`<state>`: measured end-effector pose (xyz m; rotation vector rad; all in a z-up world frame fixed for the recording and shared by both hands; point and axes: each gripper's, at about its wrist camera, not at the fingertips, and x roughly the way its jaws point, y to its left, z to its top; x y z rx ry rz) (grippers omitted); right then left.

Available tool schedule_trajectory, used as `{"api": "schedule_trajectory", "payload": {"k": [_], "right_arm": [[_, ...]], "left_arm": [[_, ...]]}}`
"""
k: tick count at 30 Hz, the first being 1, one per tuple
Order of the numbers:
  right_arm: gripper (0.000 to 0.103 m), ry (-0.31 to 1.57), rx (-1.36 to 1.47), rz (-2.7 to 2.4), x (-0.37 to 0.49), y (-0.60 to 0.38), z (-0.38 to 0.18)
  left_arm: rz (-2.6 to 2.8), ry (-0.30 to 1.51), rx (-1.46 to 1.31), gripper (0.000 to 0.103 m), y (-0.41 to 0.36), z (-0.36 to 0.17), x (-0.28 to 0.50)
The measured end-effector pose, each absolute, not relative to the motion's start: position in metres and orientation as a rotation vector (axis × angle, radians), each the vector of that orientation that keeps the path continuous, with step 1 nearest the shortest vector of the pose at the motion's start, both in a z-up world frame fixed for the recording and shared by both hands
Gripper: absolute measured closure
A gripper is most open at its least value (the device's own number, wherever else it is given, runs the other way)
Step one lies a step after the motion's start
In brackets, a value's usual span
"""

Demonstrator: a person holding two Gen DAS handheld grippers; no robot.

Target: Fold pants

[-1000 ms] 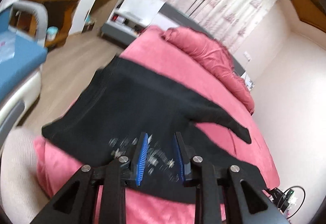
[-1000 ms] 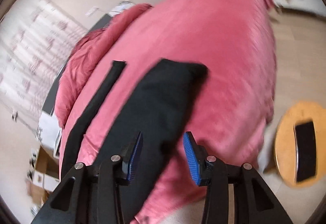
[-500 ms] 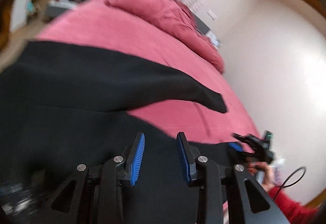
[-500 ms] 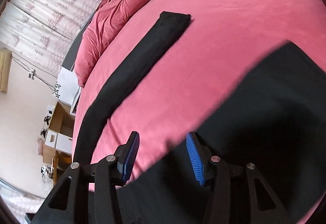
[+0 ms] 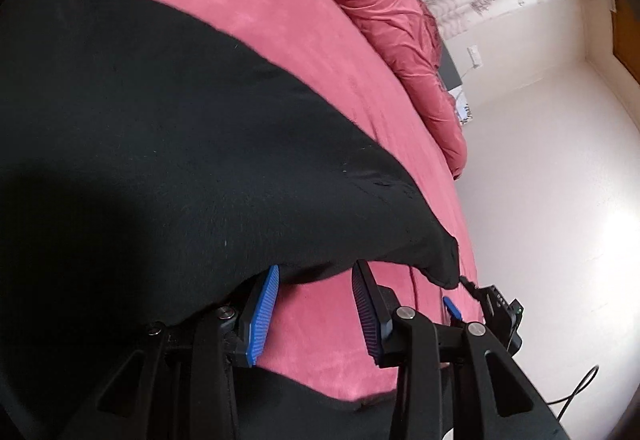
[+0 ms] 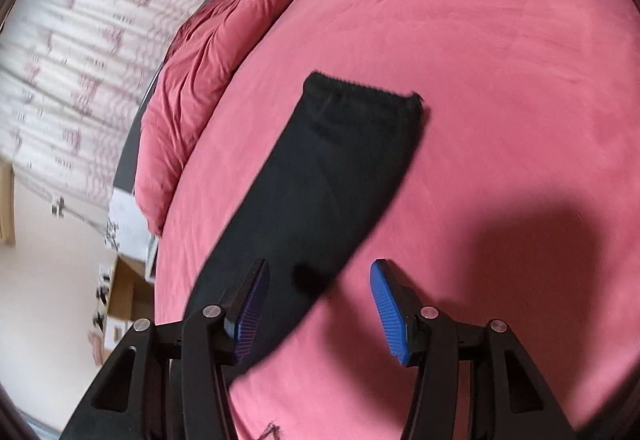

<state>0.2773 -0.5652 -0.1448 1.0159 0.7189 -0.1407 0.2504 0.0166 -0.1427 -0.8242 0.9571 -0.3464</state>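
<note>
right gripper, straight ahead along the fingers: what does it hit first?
Probably the black pants leg: it runs from between the open fingers of the right gripper up across the pink bedspread. Depth is unclear; the gripper may sit above the fabric.

pants on bed | duvet behind, by curtain

Soft daylight; glare blooms on the wall, a dark shadow crosses the bedspread, and the curtains look perhaps motion-blurred.
</note>
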Motion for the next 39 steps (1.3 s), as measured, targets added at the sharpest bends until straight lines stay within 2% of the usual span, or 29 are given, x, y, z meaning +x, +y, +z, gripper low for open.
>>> {"api": "schedule_trajectory", "payload": {"k": [2, 3, 4, 6, 7, 8, 9, 13, 17, 22, 25, 29, 33, 39], "right_arm": [[0.05, 0.705, 1.03, -0.161, 0.29, -0.569, -0.146], [0.055, 0.7, 1.028, -0.173, 0.296, -0.569, -0.146], [0.071, 0.699, 1.029, -0.183, 0.301, -0.57, -0.146], [0.085, 0.726, 1.041, -0.188, 0.308, -0.57, -0.149], [0.087, 0.722, 1.051, -0.183, 0.308, -0.572, -0.147], [0.088, 0.711, 1.051, -0.175, 0.305, -0.574, -0.145], [0.089, 0.689, 1.042, -0.161, 0.301, -0.576, -0.137], [0.091, 0.607, 0.987, -0.134, 0.272, -0.589, -0.098], [0.092, 0.593, 0.933, -0.146, 0.239, -0.606, -0.079], [0.092, 0.732, 0.902, -0.241, 0.221, -0.61, -0.118], [0.092, 0.739, 0.954, -0.291, 0.212, -0.611, -0.145], [0.092, 0.742, 0.919, -0.338, 0.216, -0.605, -0.141], [0.063, 0.765, 0.791, -0.388, 0.22, -0.593, -0.116], [0.062, 0.724, 0.845, -0.301, 0.188, -0.565, -0.101]], "left_arm": [[-0.345, 0.951, -0.841, 0.064, 0.015, -0.147, 0.254], [-0.341, 0.948, -0.855, 0.064, 0.016, -0.149, 0.255], [-0.332, 0.945, -0.874, 0.064, 0.015, -0.15, 0.256], [-0.319, 0.942, -0.892, 0.072, 0.017, -0.151, 0.263], [-0.308, 0.954, -0.888, 0.078, 0.016, -0.151, 0.266], [-0.309, 0.968, -0.882, 0.096, 0.016, -0.152, 0.269], [-0.324, 0.987, -0.881, 0.103, 0.016, -0.153, 0.272], [-0.383, 1.0, -0.945, 0.103, 0.027, -0.143, 0.271], [-0.43, 1.011, -0.925, 0.103, 0.038, -0.126, 0.262], [-0.445, 1.125, -0.709, 0.103, 0.023, -0.131, 0.252], [-0.441, 1.122, -0.639, 0.096, 0.019, -0.136, 0.241], [-0.437, 1.116, -0.563, 0.088, 0.018, -0.141, 0.228], [-0.437, 1.073, -0.559, 0.076, 0.022, -0.14, 0.212], [-0.414, 1.042, -0.527, 0.075, 0.025, -0.15, 0.182]]}}
